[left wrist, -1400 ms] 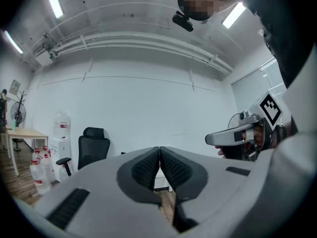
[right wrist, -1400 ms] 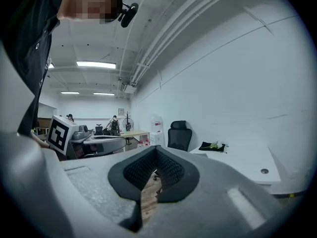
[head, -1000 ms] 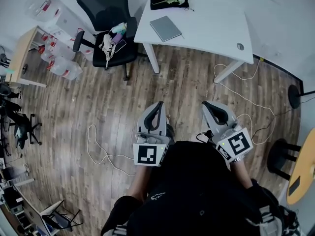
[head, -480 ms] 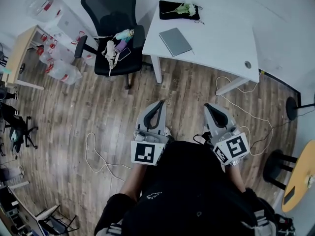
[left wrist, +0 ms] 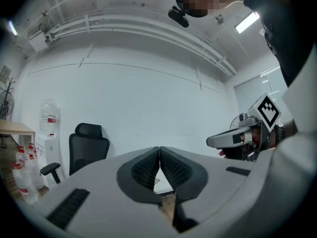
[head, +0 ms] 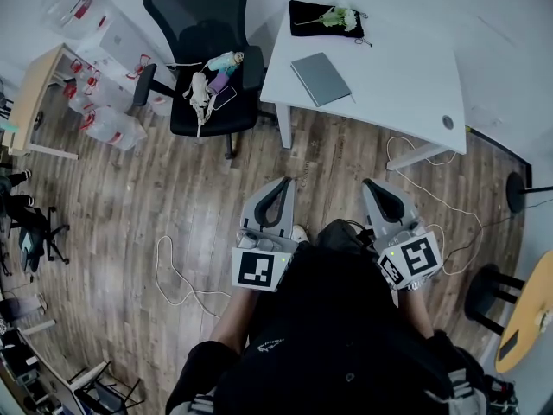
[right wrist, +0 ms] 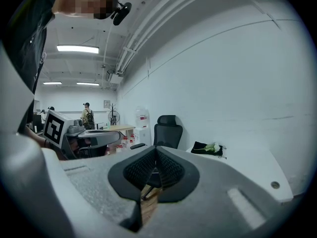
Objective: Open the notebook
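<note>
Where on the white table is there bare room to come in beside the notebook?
The white table is bare across its right half, between the grey notebook and the cable grommet. A narrower bare strip lies left of the notebook. The far left corner is crowded: a black cloth with a flower on it.

Colour findings as observed.

- The notebook (head: 320,79) has a plain grey cover.
- The tabletop (head: 406,67) is white and unpatterned.
- The cloth (head: 309,15) at the tabletop's far edge is black. The flower (head: 344,14) on it is pale green and white.
- The office chair (head: 203,15) is black.
- The floor (head: 112,206) is brown wood-grain planking, crossed by a white cable (head: 159,264).
- The side desk (head: 34,89) is light wood.
- The bottles (head: 108,121) near it are clear with red markings.
- The left claw (head: 281,183) and right claw (head: 371,184) have grey shells and black textured pads.
- Each marker cube (head: 259,269) shows black-and-white squares.
- The person's top (head: 337,344) is black.
- The wall (left wrist: 148,98) is white.
</note>
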